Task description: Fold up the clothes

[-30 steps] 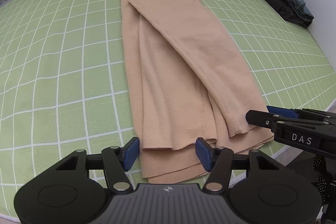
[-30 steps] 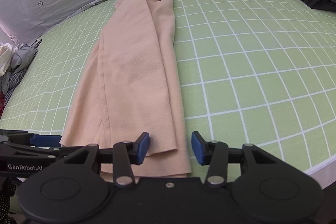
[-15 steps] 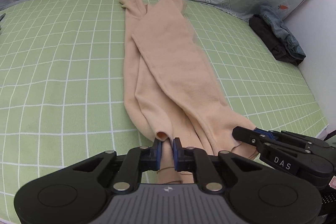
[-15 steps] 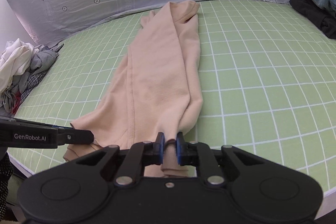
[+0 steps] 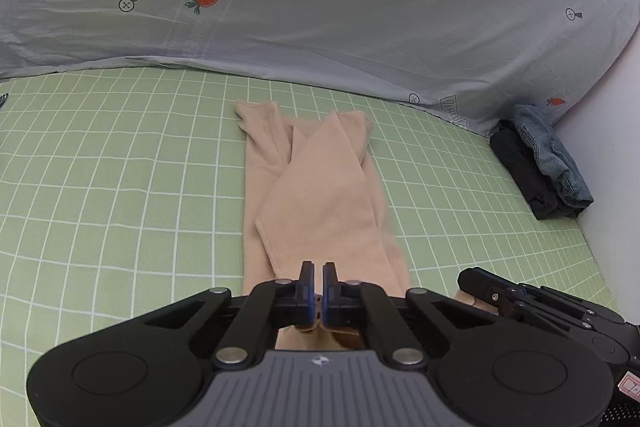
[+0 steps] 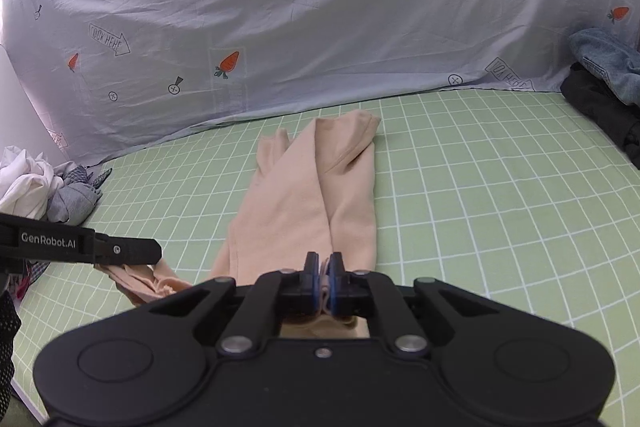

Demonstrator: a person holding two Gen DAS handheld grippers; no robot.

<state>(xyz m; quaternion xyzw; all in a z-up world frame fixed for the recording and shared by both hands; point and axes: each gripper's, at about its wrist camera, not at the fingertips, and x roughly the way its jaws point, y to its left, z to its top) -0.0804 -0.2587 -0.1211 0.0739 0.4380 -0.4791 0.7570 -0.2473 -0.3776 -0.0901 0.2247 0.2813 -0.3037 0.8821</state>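
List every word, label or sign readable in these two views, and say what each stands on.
"GenRobot.AI": white print on the side of the left gripper, seen from the right wrist view.
"LOOK HERE": inside arrow outlines printed on the grey sheet, beside carrots and circled crosses.
Other faint boxed print on the sheet: too blurred to read.
Small red-edged label at the right gripper: unreadable.

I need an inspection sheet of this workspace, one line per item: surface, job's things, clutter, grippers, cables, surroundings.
Surface: green checked sheet on the bed, flat.
Job's things: beige garment, folded into a long strip, its near end lifted off the sheet.
Clutter: dark and denim clothes pile at the right edge; white and grey clothes heap at the left edge.
Grippers: left gripper shut on the garment's near hem; right gripper shut on the same end, beside it.
Cables: nothing seen.
Surroundings: grey carrot-print cloth hanging behind the bed.
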